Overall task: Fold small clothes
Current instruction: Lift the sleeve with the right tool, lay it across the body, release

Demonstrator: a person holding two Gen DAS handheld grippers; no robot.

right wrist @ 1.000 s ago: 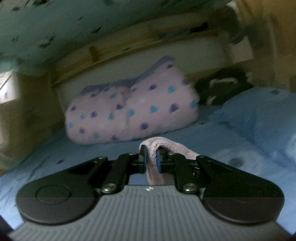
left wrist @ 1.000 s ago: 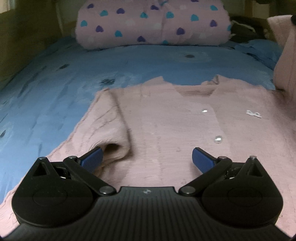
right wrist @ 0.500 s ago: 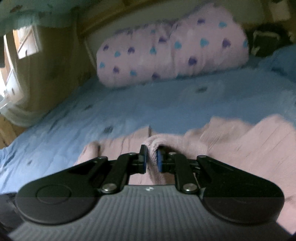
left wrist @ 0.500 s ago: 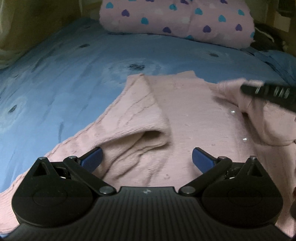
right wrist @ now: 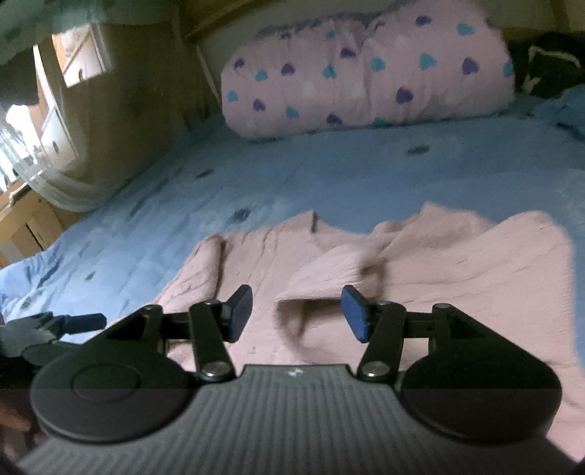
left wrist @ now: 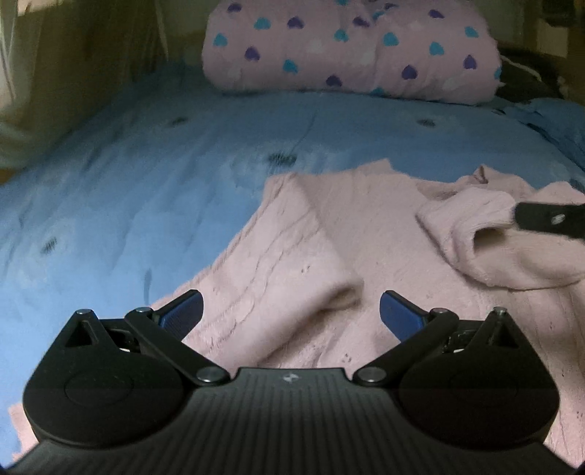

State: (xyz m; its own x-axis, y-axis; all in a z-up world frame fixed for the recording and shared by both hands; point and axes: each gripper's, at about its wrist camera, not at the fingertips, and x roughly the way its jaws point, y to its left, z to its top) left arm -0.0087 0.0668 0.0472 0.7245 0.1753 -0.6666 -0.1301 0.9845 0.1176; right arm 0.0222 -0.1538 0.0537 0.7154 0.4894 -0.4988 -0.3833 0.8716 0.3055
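Lying on the bed (left wrist: 153, 175), the sweater (left wrist: 365, 263) has both sleeves folded onto its body. Right tool (right wrist: 296, 310) is opening, sleeve cuff released between its jaws; left tool (left wrist: 290, 314) gapes empty. Body folds remain, by appearance.

Home bedroom. Bed with blue quilted cover (left wrist: 182, 175) fills both views. At 12 o'clock, a rolled pink blanket (left wrist: 351, 51) with blue and purple hearts lies against a wooden headboard (right wrist: 219, 25). At 10 o'clock in the right wrist view, pale wooden shelving (right wrist: 69, 58) stands behind a white curtain (right wrist: 69, 182). Dim indoor light.
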